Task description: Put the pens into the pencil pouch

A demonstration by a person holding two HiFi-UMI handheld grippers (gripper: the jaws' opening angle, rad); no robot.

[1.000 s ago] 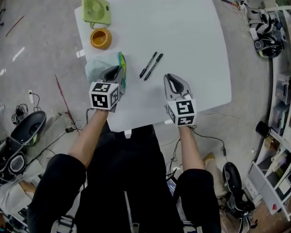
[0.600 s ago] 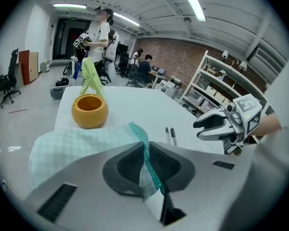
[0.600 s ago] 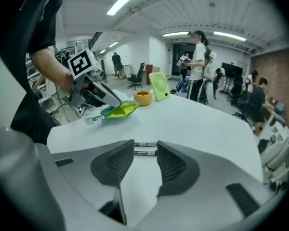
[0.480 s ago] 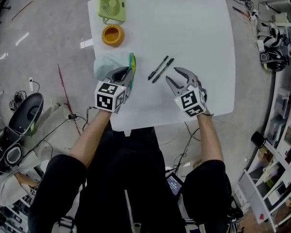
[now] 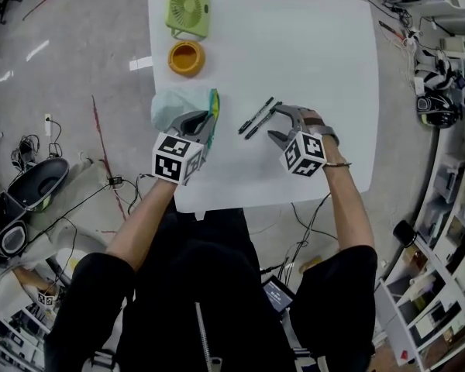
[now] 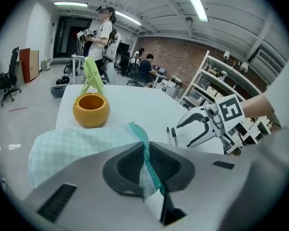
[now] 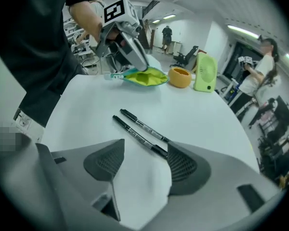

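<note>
Two black pens [image 5: 257, 118] lie side by side on the white table [image 5: 318, 60]. In the right gripper view the pens [image 7: 140, 130] lie just ahead of my right gripper [image 7: 145, 150]. Its jaws are opening wide, and the nearer pen's end reaches one fingertip [image 7: 176, 155]. The pads press on nothing. The pale teal pencil pouch [image 5: 173, 107] with a green zip lies at the table's left edge. My left gripper [image 5: 206, 124] is shut on the zip edge of the pouch [image 6: 82, 146], with the fabric pinched between the pads [image 6: 130, 160].
A green desk fan [image 5: 187, 9] and an orange bowl [image 5: 186, 57] stand at the table's far left, beyond the pouch. The table's front edge runs just below both grippers. A person [image 6: 102, 32] stands in the room behind.
My right gripper has moved forward to the pens, rolled over and opened its jaws from shut to wide. The left gripper has kept its grip on the pouch and stayed put.
</note>
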